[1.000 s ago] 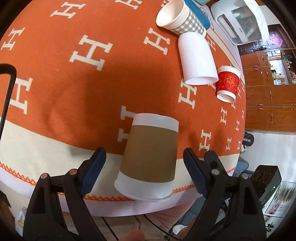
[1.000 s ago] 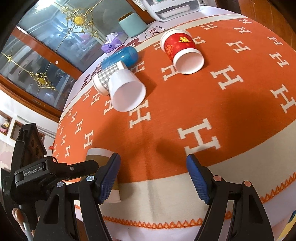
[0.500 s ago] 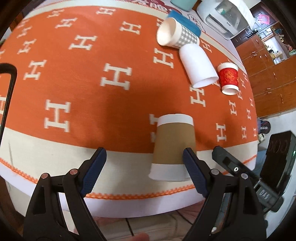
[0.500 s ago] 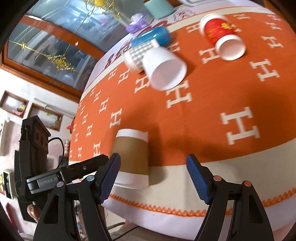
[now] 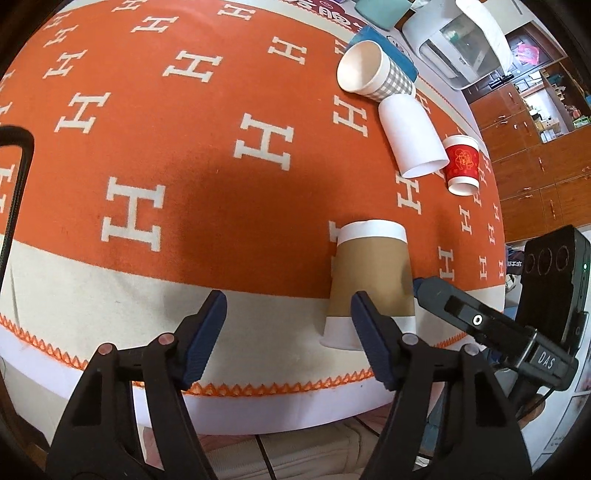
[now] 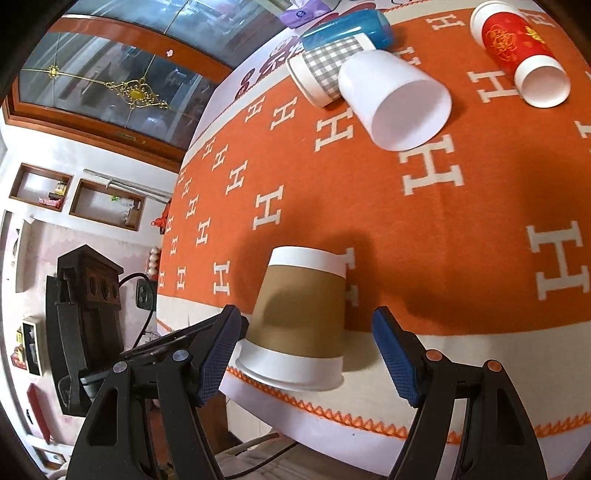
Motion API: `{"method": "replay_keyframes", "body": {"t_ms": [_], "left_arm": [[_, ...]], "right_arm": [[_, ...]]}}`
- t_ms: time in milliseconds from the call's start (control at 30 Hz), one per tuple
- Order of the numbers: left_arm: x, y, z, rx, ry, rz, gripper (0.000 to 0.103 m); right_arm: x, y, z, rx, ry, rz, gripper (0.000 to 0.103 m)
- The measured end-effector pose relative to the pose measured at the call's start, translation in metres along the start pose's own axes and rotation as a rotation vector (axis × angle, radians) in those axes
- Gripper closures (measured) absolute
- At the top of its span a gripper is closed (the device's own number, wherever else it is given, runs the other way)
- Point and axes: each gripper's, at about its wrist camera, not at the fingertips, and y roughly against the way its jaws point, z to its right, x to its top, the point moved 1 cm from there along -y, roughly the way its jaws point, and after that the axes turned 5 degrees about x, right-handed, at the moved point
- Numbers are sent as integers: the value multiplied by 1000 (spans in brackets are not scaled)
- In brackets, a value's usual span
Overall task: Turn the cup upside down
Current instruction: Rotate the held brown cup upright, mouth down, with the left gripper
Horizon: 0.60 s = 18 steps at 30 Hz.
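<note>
A brown paper cup with white bands (image 5: 369,280) stands mouth-down near the front edge of the orange cloth-covered table (image 5: 207,177). My left gripper (image 5: 288,332) is open and empty, pulled back to the cup's left, with its right finger in front of the cup. In the right wrist view the cup (image 6: 299,317) sits between the open fingers of my right gripper (image 6: 306,347), nearer the left pad, not gripped.
Lying on their sides at the back are a grey checked cup (image 5: 373,72), a plain white cup (image 5: 412,136), a red cup (image 5: 461,164) and a blue cup (image 6: 347,29). A white appliance (image 5: 469,40) stands beyond the table. The table's front edge is close below the brown cup.
My left gripper has drawn back and shifted left, leaving the brown cup standing free. My right gripper has moved in toward the cup, which now sits between its fingers.
</note>
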Motion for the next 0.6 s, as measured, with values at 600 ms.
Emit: {"method": "replay_keyframes", "body": {"t_ms": [600], "left_arm": [[4, -10, -5, -15, -8, -11, 36]], "right_arm": [[18, -36, 16, 34, -67, -151, 35]]}}
